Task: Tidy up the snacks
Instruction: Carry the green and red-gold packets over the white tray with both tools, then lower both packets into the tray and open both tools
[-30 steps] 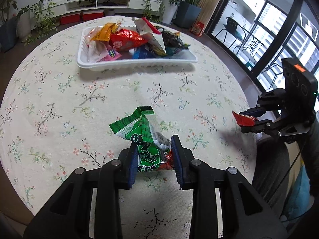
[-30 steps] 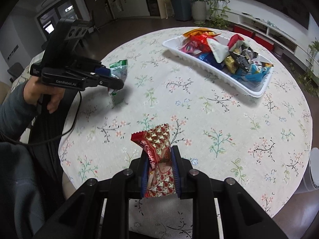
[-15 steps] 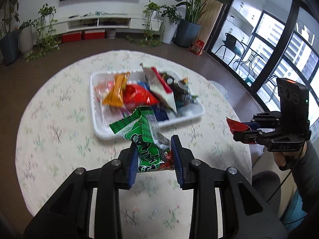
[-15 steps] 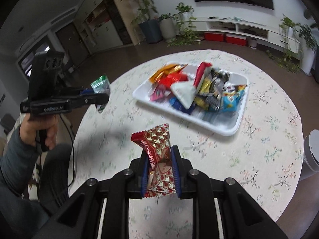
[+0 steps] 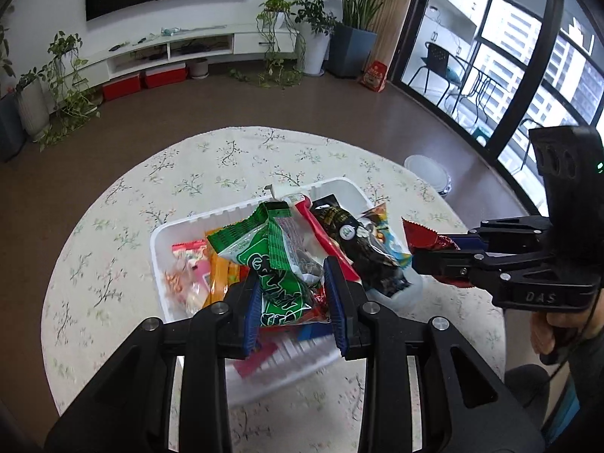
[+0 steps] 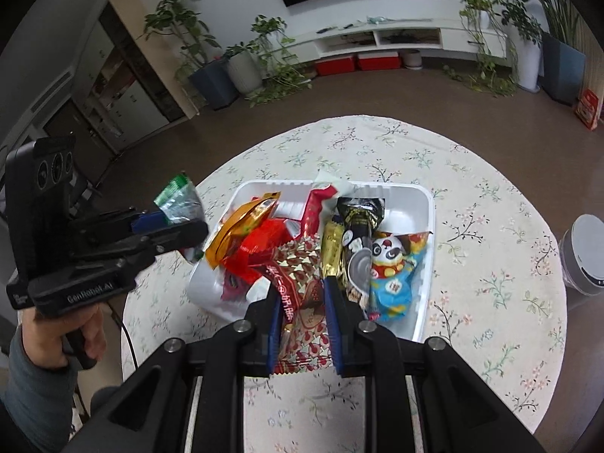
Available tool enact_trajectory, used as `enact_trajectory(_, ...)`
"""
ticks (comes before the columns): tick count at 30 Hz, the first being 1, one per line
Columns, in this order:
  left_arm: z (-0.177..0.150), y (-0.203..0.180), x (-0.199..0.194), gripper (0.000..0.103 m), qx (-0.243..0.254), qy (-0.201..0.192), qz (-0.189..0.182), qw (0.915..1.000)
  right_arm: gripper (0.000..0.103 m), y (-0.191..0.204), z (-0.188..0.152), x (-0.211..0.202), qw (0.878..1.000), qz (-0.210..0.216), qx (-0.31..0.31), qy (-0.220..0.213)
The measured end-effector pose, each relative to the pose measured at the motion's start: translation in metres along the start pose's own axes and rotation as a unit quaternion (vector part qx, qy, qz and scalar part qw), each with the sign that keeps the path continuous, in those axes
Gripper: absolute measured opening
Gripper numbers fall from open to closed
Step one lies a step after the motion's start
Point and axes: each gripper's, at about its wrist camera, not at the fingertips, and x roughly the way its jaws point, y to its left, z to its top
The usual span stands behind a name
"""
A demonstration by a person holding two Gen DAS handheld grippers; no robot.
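My left gripper [image 5: 292,302] is shut on a green snack packet [image 5: 271,260] and hangs over the near left part of the white tray [image 5: 162,234]. My right gripper [image 6: 302,321] is shut on a red and gold patterned snack packet [image 6: 298,294], held above the tray's [image 6: 426,226] near edge. Each gripper shows in the other's view: the right gripper [image 5: 426,260] with its red packet [image 5: 422,236] at the tray's right side, the left gripper [image 6: 188,226] with the green packet [image 6: 179,198] at the tray's left side. Several snack packets fill the tray.
The tray sits on a round table with a floral cloth [image 5: 113,264]. A white round bin [image 6: 581,260] stands on the floor beside the table. A hand [image 6: 60,336] grips the left tool. Plants and a low TV shelf line the far wall.
Both grippers rose and moved toward the tray with their packets, from over the bare cloth to over the tray. The right gripper rolled. Neither grip changed.
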Motion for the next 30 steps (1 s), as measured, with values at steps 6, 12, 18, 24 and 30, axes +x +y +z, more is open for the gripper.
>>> enact_trajectory(6, 0.015, 0.009, 0.042, 0.028, -0.003, 0.02, 0.003, 0.9998, 0.023, -0.009, 0.018, 0.032, 0.998, -0.014, 0.054, 0.017)
enact_trajectory(12, 0.017, 0.011, 0.071, 0.029, 0.008, 0.039, 0.006, 0.9992, 0.023, -0.012, 0.025, 0.052, 0.997, -0.032, 0.061, 0.031)
enact_trajectory(18, 0.012, 0.012, 0.089, 0.029, 0.011, 0.049, 0.01, 0.9987, 0.023, -0.014, 0.028, 0.059, 0.997, -0.046, 0.06, 0.03)
enact_trajectory(24, 0.011, 0.013, 0.097, 0.03, 0.013, 0.05, 0.015, 0.9985, 0.023, -0.004, 0.028, 0.067, 0.997, -0.063, 0.04, 0.035)
enact_trajectory(30, 0.008, 0.016, 0.096, 0.032, 0.008, 0.046, 0.025, 0.9986, 0.024, -0.001, 0.027, 0.07, 0.996, -0.072, 0.035, 0.035)
